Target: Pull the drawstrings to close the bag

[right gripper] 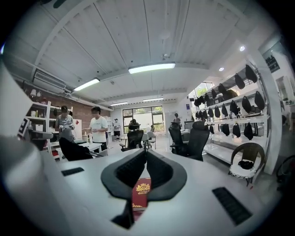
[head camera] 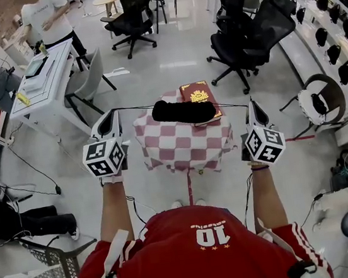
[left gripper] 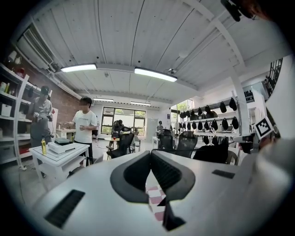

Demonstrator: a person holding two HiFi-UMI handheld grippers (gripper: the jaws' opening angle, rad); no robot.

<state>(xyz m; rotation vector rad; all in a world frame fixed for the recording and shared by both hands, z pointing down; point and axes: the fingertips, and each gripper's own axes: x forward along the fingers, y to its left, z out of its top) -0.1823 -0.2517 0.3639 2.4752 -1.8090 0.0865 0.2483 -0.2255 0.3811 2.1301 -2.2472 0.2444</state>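
Observation:
A black drawstring bag (head camera: 183, 112) lies on a small table under a red-and-white checked cloth (head camera: 181, 147), in front of a red book (head camera: 198, 92). Thin black drawstrings run taut from the bag's two ends out to both sides. My left gripper (head camera: 111, 115) is left of the table and shut on the left drawstring (head camera: 135, 107). My right gripper (head camera: 249, 103) is right of the table and shut on the right drawstring (head camera: 232, 104). In the left gripper view the jaws (left gripper: 150, 154) meet above the checked cloth (left gripper: 154, 199). In the right gripper view the jaws (right gripper: 146, 152) meet above the book (right gripper: 140, 193).
Black office chairs (head camera: 249, 30) stand beyond the table and to the right, and another chair (head camera: 135, 10) at the back. A white desk (head camera: 42, 82) with a person (head camera: 49, 15) beside it is at the left. A round-framed chair (head camera: 318, 102) sits at the right, a wire basket (head camera: 52, 275) at the lower left.

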